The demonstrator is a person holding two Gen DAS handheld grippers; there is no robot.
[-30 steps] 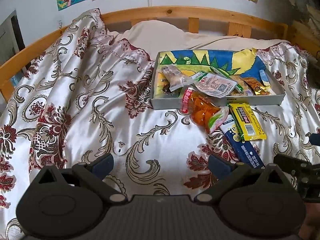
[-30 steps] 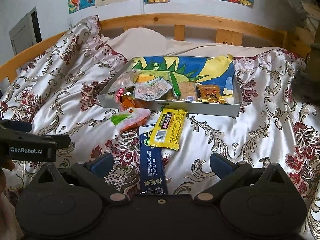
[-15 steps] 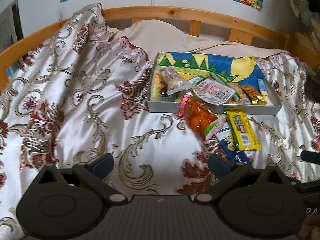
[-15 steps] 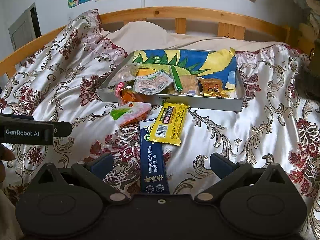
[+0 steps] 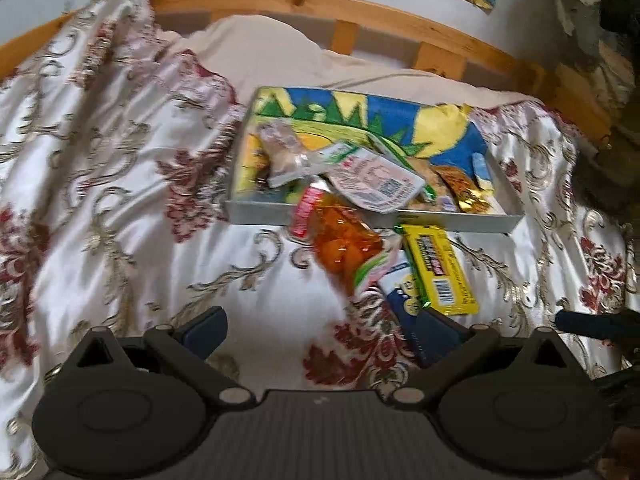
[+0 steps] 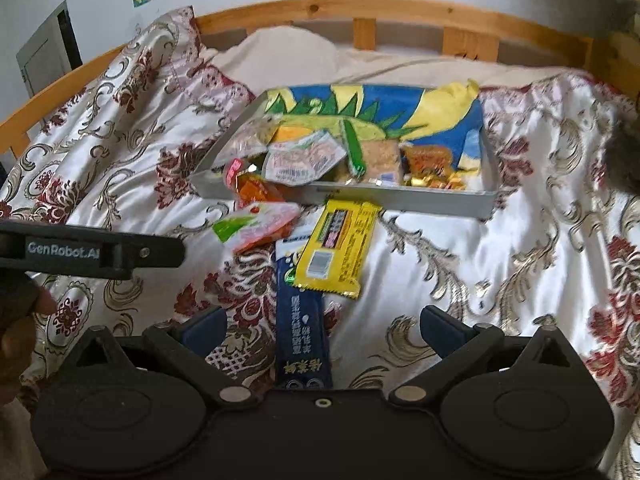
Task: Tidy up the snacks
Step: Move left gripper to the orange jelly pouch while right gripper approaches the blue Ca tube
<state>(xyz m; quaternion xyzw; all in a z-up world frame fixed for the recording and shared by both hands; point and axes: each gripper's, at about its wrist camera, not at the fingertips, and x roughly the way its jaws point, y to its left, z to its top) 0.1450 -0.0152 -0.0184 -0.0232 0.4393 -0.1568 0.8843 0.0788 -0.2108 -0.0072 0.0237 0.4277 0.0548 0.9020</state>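
The right gripper (image 6: 320,330) hangs wide open and empty over the long dark-blue snack bar (image 6: 301,316) on the satin bedspread (image 6: 500,248); the left gripper (image 5: 320,330) too gapes empty. Judging by this, close squarely across the bar's narrow width; lift clear of the overlapping yellow foil packet (image 6: 340,246) before carrying to the grey cardboard tray (image 6: 420,200).

Both views low, facing shared tray (image 5: 372,220)

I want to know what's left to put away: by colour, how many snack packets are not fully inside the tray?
Yellow flat foil packet: 1
Dark blue long packet: 1
Pink-and-green plastic packet: 1
Orange clear plastic bag, draped over the grey cardboard tray front wall: 1
Total: 4
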